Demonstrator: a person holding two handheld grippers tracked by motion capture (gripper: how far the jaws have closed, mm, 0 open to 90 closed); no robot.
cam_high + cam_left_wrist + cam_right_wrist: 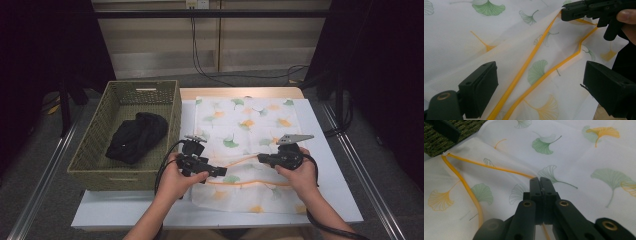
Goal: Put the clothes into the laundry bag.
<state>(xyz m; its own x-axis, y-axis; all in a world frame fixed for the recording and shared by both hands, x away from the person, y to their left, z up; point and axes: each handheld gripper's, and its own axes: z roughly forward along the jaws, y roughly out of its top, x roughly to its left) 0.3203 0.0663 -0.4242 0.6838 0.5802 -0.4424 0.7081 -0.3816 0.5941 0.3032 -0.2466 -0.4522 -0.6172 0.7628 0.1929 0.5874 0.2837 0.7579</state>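
Observation:
A white mesh bag point(245, 120) printed with green and orange ginkgo leaves lies flat on the table. Its yellow-trimmed opening point(240, 161) runs across the near part, lifted slightly into a ridge point(534, 52). My right gripper point(260, 158) is shut on the bag's upper layer by the yellow trim point(466, 187), with the jaws pressed together point(540, 181). Its tip pinches the fabric at the top of the left gripper view point(564, 11). My left gripper point(216, 172) is open over the bag point(540, 72), the yellow trim passing between its wide jaws.
A green woven basket point(142, 84) stands at the table's left and holds a crumpled black garment point(136, 136). The white tabletop point(330, 165) shows bare to the right of the bag and along the front edge. Cables trail across the floor behind the table.

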